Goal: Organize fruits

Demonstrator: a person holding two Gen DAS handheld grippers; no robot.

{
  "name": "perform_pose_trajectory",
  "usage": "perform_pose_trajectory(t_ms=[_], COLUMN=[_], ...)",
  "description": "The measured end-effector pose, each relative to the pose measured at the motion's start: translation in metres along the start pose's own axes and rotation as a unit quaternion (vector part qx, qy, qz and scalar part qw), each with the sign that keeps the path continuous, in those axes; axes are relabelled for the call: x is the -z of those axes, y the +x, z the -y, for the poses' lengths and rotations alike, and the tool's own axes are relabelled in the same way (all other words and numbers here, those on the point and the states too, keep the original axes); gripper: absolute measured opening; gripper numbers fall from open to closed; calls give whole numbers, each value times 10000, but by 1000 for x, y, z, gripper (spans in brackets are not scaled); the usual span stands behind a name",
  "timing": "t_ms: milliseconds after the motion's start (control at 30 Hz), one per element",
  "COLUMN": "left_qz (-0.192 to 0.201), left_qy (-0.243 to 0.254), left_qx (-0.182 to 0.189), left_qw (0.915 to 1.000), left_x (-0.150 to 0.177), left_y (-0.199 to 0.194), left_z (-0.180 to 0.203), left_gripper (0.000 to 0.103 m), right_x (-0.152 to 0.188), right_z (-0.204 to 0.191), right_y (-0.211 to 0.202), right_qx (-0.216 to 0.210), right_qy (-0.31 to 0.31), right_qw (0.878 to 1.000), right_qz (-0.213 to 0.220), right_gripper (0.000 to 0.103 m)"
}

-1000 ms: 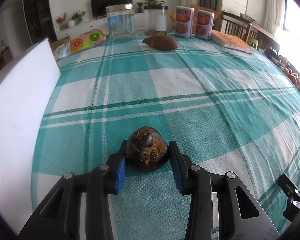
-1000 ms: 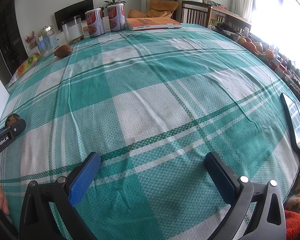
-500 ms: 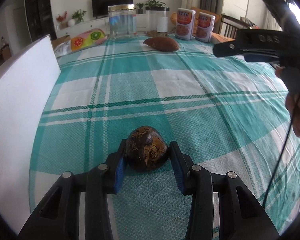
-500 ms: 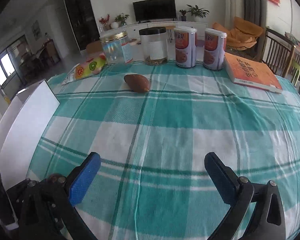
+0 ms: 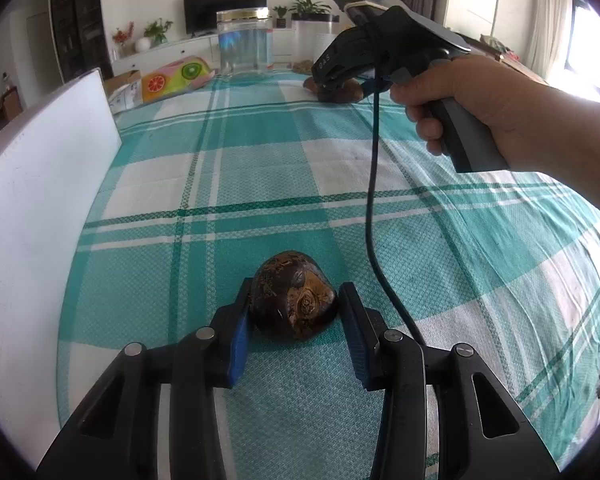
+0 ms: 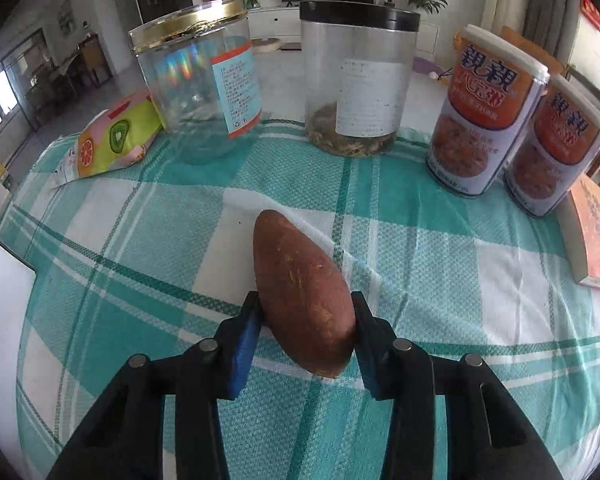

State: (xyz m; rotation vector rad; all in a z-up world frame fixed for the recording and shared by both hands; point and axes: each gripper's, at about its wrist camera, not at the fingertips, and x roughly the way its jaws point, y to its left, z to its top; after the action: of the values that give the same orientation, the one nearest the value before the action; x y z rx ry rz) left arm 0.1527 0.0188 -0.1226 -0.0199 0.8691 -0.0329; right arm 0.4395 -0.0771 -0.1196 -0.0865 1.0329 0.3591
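Note:
My left gripper (image 5: pixel 296 316) is shut on a dark brown mottled round fruit (image 5: pixel 294 294) that rests on the green plaid tablecloth (image 5: pixel 260 168). My right gripper (image 6: pixel 306 320) is shut on a reddish-brown sweet potato (image 6: pixel 304 292) lying on the cloth at the far end of the table. In the left wrist view the right gripper (image 5: pixel 340 92) shows held by a hand (image 5: pixel 460 96), over the sweet potato (image 5: pixel 346 96), whose cable hangs down.
A white board (image 5: pixel 40 200) stands along the left edge. Behind the sweet potato stand a gold-lidded clear jar (image 6: pixel 200 68), a black-lidded jar (image 6: pixel 358 76) and two cans (image 6: pixel 488 116). A fruit-print snack bag (image 6: pixel 112 140) lies left, an orange book (image 6: pixel 596 236) right.
My right gripper has travelled to the far end of the table and closed on the sweet potato. My left gripper has kept still on the brown fruit.

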Motion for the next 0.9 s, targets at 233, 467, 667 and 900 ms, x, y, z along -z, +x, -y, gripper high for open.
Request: perform_pose_trajectory(t_ms=[233, 467, 667, 900], left_qz=[-8, -11, -15, -16], left_qy=[39, 53, 84, 72], left_qx=[-46, -64, -97, -83], left_qw=[10000, 10000, 9999, 9999], left_x=[0, 0, 0, 0], left_y=[0, 0, 1, 0], left_z=[1, 1, 2, 3], left_gripper=[43, 43, 43, 44], right_x=[92, 236, 324, 327], right_z=[36, 47, 2, -19], right_y=[-81, -178, -199, -188], right_qx=[-620, -34, 645, 822], right_qy=[888, 1477, 1449, 1016], right_qw=[9941, 9887, 9855, 9891], right_qz=[45, 252, 598, 676], right_gripper=[41, 41, 41, 84])
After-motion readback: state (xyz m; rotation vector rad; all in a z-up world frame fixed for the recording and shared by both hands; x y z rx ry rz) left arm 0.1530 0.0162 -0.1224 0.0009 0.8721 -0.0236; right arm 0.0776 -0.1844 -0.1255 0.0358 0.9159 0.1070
